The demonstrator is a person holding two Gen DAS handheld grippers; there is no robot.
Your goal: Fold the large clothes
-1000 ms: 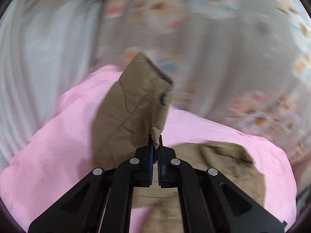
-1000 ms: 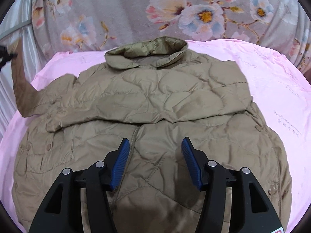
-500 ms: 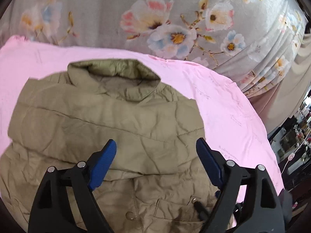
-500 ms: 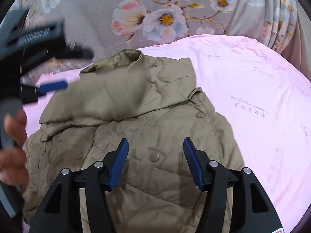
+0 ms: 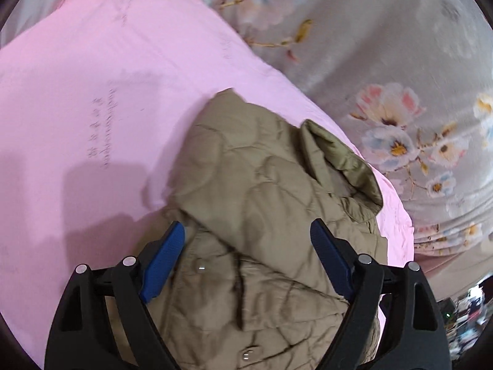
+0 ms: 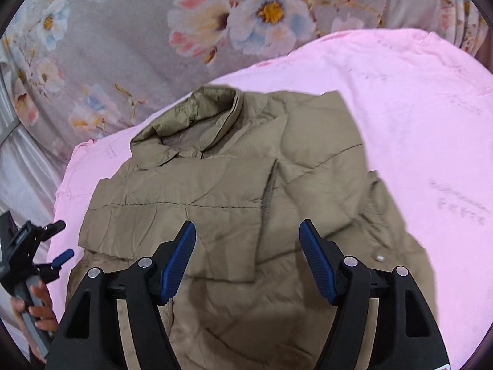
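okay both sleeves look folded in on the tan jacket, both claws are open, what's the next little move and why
Probably lower the right claw onto the quilted jacket's lower part, ready to pinch the hem and fold it up toward the collar. Both sleeves already lie across the chest, the body is full length on the pink sheet, and the left claw hangs open, holding nothing. The hem itself is out of view.

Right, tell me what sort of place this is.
Most likely a bedroom at home: a tan quilted jacket lies on a pink sheet over a floral bedspread.
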